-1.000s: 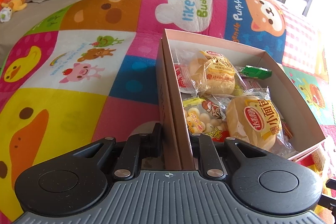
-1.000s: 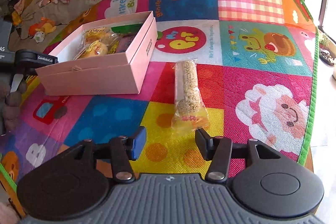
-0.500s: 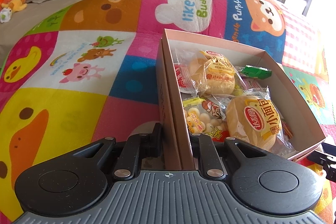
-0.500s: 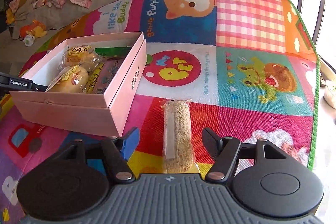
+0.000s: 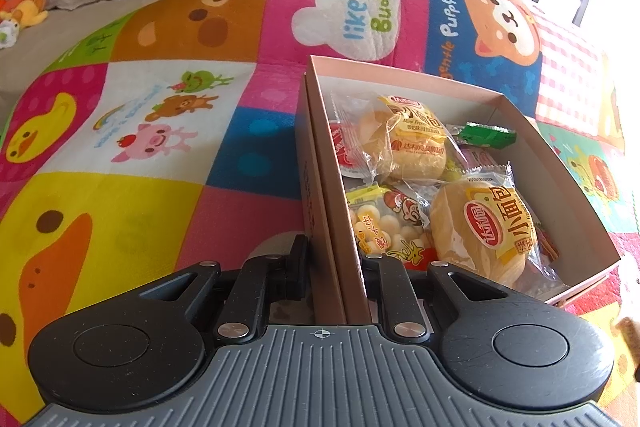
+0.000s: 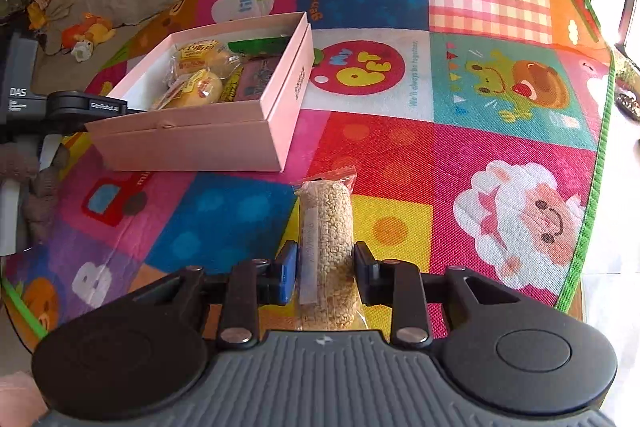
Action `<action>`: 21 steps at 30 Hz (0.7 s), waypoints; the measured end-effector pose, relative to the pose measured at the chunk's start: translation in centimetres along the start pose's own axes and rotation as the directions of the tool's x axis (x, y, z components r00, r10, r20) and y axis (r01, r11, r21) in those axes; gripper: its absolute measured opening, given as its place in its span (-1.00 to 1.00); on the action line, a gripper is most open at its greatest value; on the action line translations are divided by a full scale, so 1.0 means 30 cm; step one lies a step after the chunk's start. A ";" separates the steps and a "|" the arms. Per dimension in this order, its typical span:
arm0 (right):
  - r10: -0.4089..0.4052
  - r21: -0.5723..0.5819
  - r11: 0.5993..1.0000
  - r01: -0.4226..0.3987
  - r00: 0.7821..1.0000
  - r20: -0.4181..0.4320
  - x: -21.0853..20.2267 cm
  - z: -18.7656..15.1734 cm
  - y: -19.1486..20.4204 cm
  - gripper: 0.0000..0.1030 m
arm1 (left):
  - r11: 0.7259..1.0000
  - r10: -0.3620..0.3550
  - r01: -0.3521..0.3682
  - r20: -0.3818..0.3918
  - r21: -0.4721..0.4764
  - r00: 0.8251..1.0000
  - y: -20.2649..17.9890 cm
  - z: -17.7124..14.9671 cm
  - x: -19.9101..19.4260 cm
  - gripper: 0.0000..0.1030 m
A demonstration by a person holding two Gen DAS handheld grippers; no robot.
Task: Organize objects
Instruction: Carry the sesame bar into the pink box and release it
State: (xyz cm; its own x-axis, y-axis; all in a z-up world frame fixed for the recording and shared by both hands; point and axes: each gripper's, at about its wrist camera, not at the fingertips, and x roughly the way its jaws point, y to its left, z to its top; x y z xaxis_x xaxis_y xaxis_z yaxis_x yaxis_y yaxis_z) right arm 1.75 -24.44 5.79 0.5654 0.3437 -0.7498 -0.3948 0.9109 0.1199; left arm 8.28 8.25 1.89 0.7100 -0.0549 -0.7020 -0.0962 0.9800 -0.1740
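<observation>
Both fingers of my right gripper (image 6: 326, 273) are clamped on the near half of the bar (image 6: 327, 251), a wrapped puffed-grain stick that lies lengthwise between them and points away from me; its far end juts out over the mat (image 6: 500, 155). My left gripper (image 5: 334, 277) is clenched on the near left wall of the box (image 5: 516, 131), one finger outside, one inside, pinning it in place.

The box sits to the far left of the bar, open, already crowded with two buns, a yellow snack bag and a green packet. I judge the step in hand to be carrying the bar across and setting it inside.

To do it well, I'd lift straight up first so the loose far end clears the mat, then swing left and cross the right wall with room to spare. The wrapper looks slick and the grain crushable, so I'd hold firm without squeezing harder. Free space seems scarce; I'd lay the bar along the right wall, parallel to it, before letting go. The left hand should hold the box steady throughout.
</observation>
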 end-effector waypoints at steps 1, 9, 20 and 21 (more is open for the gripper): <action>0.012 -0.005 1.000 -0.012 1.000 0.023 -0.036 0.020 0.011 -0.44 | 1.000 -0.001 0.001 0.000 0.001 1.000 0.000 0.000 0.000 -0.64; 0.067 -0.087 0.995 -0.047 0.967 0.245 -0.184 0.266 0.117 -0.44 | 1.000 -0.008 0.008 0.000 -0.005 1.000 0.004 0.000 0.000 -0.64; 0.054 0.001 0.998 -0.055 0.979 0.194 0.157 0.511 0.181 -0.40 | 0.999 -0.032 0.032 0.005 -0.012 0.999 0.019 0.002 0.003 -0.64; 0.056 0.015 0.998 -0.060 0.982 0.182 0.182 0.511 0.176 -0.40 | 0.999 -0.034 0.034 0.006 -0.013 0.999 0.020 0.001 0.003 -0.64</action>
State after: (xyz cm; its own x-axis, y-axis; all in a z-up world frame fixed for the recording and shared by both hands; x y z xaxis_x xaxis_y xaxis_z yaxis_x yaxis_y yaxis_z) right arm 13.86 -14.25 12.30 0.6647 0.4301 -0.6109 -0.4169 0.8921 0.1745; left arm 8.31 8.83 1.76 0.7170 -0.0867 -0.6917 -0.0812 0.9751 -0.2064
